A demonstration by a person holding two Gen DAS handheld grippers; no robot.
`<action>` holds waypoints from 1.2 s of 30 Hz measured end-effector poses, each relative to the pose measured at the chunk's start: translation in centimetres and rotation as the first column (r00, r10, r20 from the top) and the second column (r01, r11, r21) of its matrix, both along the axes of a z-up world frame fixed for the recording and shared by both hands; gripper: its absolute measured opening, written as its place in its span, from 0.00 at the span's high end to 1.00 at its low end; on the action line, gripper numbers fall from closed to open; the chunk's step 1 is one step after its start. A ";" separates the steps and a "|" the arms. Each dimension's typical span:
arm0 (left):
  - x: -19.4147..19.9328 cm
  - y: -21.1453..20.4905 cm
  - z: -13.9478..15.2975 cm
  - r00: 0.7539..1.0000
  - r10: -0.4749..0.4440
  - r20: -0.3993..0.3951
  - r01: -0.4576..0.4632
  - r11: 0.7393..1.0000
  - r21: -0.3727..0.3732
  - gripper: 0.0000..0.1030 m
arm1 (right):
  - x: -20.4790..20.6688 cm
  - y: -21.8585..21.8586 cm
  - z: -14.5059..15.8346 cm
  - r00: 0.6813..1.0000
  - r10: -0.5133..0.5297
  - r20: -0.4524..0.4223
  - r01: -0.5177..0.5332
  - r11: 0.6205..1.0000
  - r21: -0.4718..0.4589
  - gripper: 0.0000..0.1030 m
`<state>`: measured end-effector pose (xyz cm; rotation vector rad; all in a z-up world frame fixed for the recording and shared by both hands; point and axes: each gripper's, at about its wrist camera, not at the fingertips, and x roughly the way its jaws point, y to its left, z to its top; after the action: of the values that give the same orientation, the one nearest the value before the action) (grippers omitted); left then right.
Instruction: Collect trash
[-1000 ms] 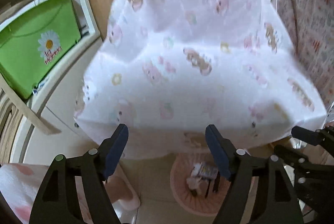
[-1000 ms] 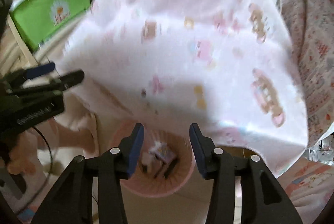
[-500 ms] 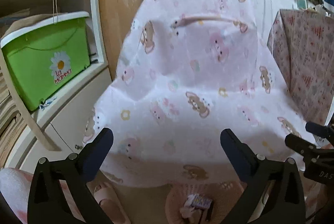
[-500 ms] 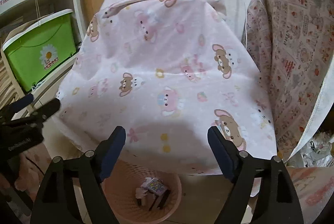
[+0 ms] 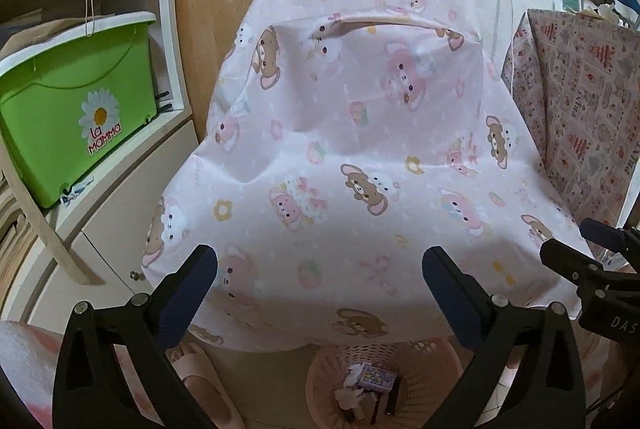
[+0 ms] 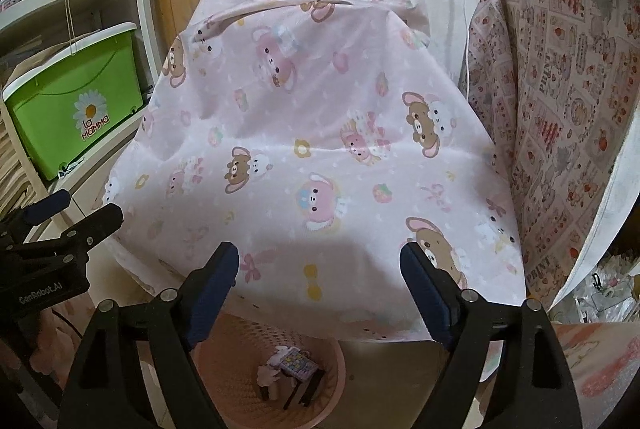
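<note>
A pink woven trash basket (image 5: 436,373) stands on the floor under the edge of a table draped in a pink cartoon-print cloth (image 5: 360,133). Inside it lie a small colourful box (image 5: 376,376), white crumpled paper (image 5: 348,395) and dark pieces. The basket (image 6: 240,389) and the box (image 6: 298,363) also show in the right wrist view. My left gripper (image 5: 320,293) is open and empty, above the table's near edge. My right gripper (image 6: 320,289) is open and empty too, beside the left one, which shows at the left edge (image 6: 60,225).
A green lidded storage box (image 5: 76,109) sits on white shelving at the left. A patterned fabric-covered object (image 6: 560,109) stands at the right. A pink slipper (image 5: 196,369) lies on the floor left of the basket. A wooden door is behind the table.
Both grippers have opened wide and pulled back and up from the basket. The view now takes in the whole draped table, and the motion blur is gone.
</note>
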<state>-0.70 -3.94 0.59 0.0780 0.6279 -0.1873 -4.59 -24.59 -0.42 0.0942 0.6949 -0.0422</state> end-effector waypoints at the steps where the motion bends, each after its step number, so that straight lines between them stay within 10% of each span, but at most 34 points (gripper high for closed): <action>1: 0.0 0.1 0.0 1.000 0.003 -0.001 -0.003 1.000 0.000 0.01 | 0.0 0.0 0.0 1.000 -0.003 0.000 0.003 1.000 -0.001 0.18; 36: -0.2 -0.2 0.1 1.000 0.014 0.026 -0.015 1.000 0.023 0.01 | -0.1 -0.1 0.3 1.000 -0.008 0.016 0.008 1.000 -0.002 0.17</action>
<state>-0.94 -4.13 0.65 0.0979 0.6049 -0.1646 -4.64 -24.71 -0.15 0.0954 0.6784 -0.0493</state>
